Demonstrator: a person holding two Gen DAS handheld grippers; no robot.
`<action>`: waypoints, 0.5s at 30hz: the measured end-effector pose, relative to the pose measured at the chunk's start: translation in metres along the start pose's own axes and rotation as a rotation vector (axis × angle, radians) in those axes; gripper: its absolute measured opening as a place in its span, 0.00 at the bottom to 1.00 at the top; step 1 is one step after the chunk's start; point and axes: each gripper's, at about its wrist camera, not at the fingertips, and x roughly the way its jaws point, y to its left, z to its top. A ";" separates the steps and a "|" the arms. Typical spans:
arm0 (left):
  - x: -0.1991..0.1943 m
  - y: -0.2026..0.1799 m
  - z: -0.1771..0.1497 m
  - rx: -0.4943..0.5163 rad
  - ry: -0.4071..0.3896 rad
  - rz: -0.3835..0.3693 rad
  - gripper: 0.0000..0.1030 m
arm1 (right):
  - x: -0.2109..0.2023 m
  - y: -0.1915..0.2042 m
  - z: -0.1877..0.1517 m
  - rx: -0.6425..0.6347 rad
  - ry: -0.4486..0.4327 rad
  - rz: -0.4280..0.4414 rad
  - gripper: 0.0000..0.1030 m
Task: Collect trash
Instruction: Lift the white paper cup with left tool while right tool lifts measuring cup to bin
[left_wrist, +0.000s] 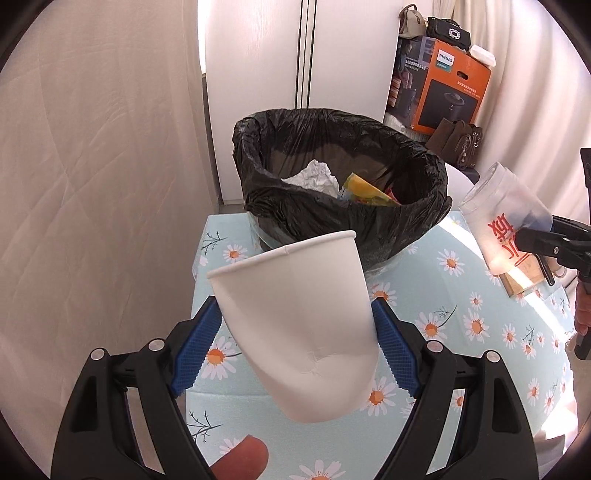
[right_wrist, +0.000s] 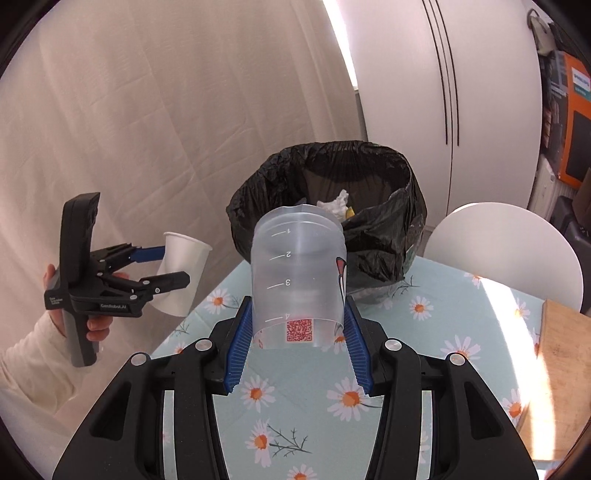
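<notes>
My left gripper (left_wrist: 297, 326) is shut on a white paper cup (left_wrist: 295, 321), dented near its base, held above the table in front of the bin. It also shows in the right wrist view (right_wrist: 181, 273). My right gripper (right_wrist: 297, 332) is shut on a clear plastic cup (right_wrist: 297, 280) with red print and a QR code, mouth tilted toward the bin. That cup shows at the right of the left wrist view (left_wrist: 506, 218). The trash bin (left_wrist: 343, 218) has a black liner and holds crumpled white paper (left_wrist: 314, 175) and a yellow wrapper (left_wrist: 365, 190).
The bin stands on a table with a daisy-print cloth (right_wrist: 424, 354). A wooden board (right_wrist: 557, 373) lies at the table's right edge. A white chair back (right_wrist: 506, 251) is behind it. A curtain hangs on the left; boxes and bags (left_wrist: 443, 85) are stacked at far right.
</notes>
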 end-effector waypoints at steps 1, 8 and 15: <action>0.000 0.001 0.007 -0.002 0.000 -0.004 0.79 | 0.001 -0.002 0.006 0.004 -0.011 0.008 0.43; 0.016 0.002 0.054 0.023 0.033 -0.003 0.79 | 0.023 -0.019 0.050 0.034 -0.050 0.018 0.43; 0.029 0.004 0.101 0.068 0.053 -0.033 0.79 | 0.058 -0.031 0.092 0.039 -0.011 0.017 0.43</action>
